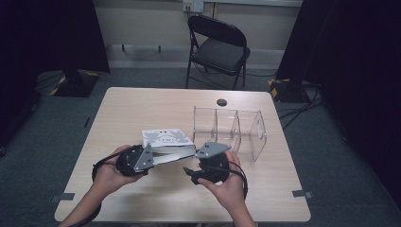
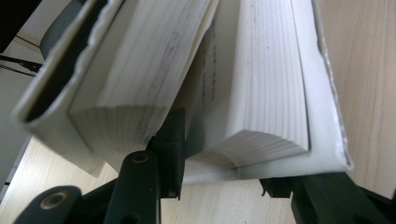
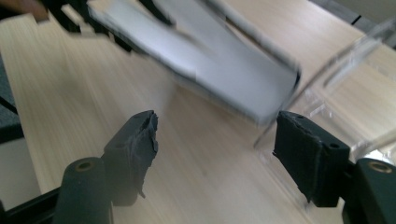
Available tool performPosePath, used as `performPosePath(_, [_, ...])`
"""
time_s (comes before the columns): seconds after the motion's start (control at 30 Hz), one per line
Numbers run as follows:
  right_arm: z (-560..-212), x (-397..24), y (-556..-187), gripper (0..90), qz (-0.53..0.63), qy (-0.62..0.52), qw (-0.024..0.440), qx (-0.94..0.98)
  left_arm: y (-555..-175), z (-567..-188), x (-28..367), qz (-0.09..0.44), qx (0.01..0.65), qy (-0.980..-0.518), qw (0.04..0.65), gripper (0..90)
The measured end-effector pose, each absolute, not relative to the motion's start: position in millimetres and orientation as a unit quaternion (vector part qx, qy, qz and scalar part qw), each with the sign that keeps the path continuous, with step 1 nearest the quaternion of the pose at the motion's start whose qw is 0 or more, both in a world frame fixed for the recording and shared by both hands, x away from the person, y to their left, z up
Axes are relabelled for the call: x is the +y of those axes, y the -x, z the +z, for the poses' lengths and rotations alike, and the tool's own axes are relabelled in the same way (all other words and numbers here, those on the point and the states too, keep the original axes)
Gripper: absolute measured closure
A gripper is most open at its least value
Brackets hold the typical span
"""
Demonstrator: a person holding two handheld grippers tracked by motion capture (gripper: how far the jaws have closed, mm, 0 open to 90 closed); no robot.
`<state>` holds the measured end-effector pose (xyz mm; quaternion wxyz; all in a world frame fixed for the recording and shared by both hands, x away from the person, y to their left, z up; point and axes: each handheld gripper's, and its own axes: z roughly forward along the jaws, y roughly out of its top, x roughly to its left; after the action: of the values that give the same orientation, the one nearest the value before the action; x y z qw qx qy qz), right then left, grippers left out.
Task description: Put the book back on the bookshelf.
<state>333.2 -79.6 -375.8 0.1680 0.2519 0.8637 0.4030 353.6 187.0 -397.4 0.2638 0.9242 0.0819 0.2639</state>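
Pale wood grain covers the rectangular table [image 1: 142,194], and at its near left the person's left hand [image 1: 108,177] brings in the left gripper [image 1: 150,157], a black two-jaw tool with a grey three-cornered plate on top. Its jaws are clamped on the thick white paperback book [image 1: 168,140]: in the left gripper view one jaw is wedged between the pages and the other sits under the outer cover, pinching roughly half the block [image 2: 261,93]. The book is held at its near left edge, just left of the clear acrylic three-compartment organiser [image 1: 231,130]. Further right, the right hand [image 1: 231,191] holds the right gripper [image 1: 188,172] near the book's lower right corner; its jaws stand apart with nothing between them, bare table showing in the gap.
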Motion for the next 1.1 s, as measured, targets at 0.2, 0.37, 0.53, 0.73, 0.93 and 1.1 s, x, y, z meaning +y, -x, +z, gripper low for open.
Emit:
performPosePath(0.2, [-425,-98,-328,25.1,0.386,-0.277,0.149,0.867,-356,-391,188,0.260,0.088,-0.926,0.259,60.1])
performPosePath(0.37, [-463,-109,-328,21.5,0.383,-0.305,0.118,0.864,-359,-386,189,0.260,0.090,-0.927,0.255,61.8])
performPosePath(0.53, [-486,-111,-330,16.9,0.355,-0.318,0.108,0.872,-361,-382,189,0.258,0.091,-0.928,0.252,63.2])
performPosePath(0.73, [-496,-115,-335,14.4,0.351,-0.321,0.129,0.870,-362,-373,194,0.253,0.099,-0.929,0.250,65.6])
performPosePath(0.93, [-501,-117,-337,12.5,0.373,-0.320,0.141,0.860,-362,-366,196,0.251,0.105,-0.931,0.245,68.2])
performPosePath(1.1, [-501,-117,-337,12.5,0.373,-0.320,0.141,0.860,-363,-365,194,0.248,0.110,-0.931,0.245,68.4])
